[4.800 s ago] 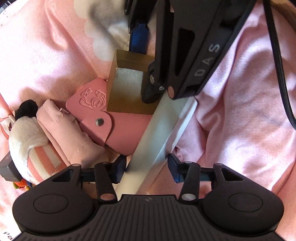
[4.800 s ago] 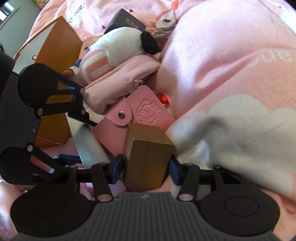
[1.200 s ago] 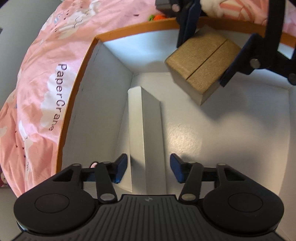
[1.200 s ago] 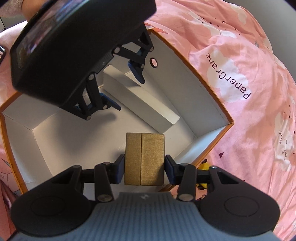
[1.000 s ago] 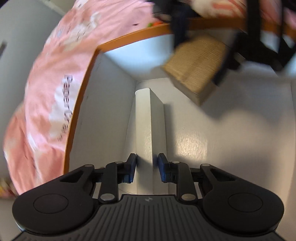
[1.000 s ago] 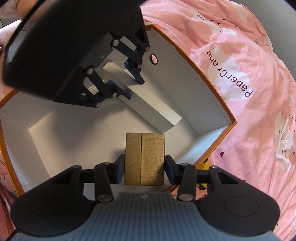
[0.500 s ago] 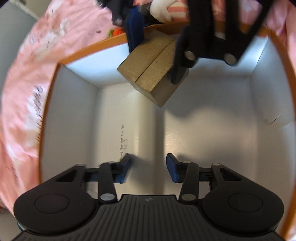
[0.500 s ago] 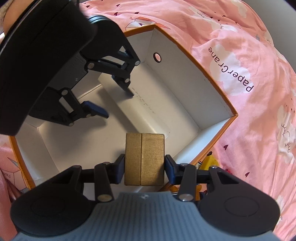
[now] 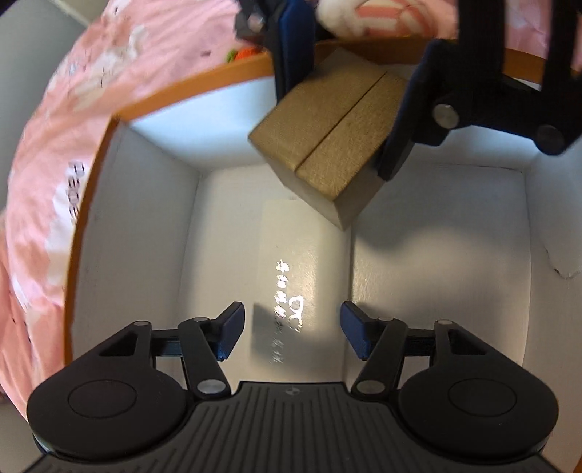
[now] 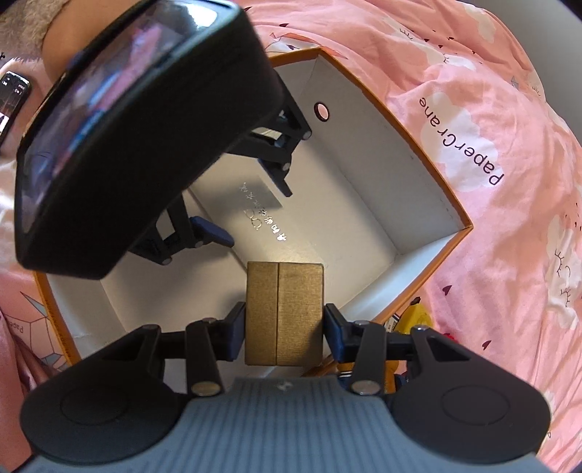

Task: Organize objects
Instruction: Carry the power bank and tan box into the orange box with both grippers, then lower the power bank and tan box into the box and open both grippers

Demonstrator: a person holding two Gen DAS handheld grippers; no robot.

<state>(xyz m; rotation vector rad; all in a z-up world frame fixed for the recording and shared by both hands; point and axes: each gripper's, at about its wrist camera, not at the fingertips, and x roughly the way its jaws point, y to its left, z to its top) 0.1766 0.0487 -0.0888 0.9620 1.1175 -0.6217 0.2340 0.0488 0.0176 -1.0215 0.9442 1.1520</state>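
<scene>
While both grippers pointed steeply down into the orange-rimmed cardboard box [image 10: 418, 203], the left gripper [image 9: 293, 329] stood with its jaws apart, having just been opening, and nothing was pressed between its blue pads [image 9: 229, 327]. Directly below that gap, the long white box [image 9: 302, 269] lay flat on the white floor of the cardboard box, its silver lettering catching the light. From the right wrist view the same white box [image 10: 262, 207] lay lengthwise along the floor, partly hidden by the black body of the left gripper [image 10: 254, 203], whose fingers hung over it without visibly touching it.

The right gripper [image 10: 284, 336] was clamped on the gold box [image 10: 284, 313], its pads pressed against two opposite sides, with the seam between the gold box's two halves running down the face toward the camera. In the left wrist view the gold box [image 9: 327, 134] hung tilted in the air above the cardboard box's floor, near the far wall, with one lower corner over the far end of the white box and its shadow cast on the floor beside it.

The cardboard box had a small round hole in one wall [image 10: 321, 109]. It sat on a bed covered by a pink quilt [image 10: 491, 109] printed with white clouds and the words "paperCrane". Beyond the far rim, a striped plush toy [image 9: 367, 16] showed at the top of the left wrist view, blurred.
</scene>
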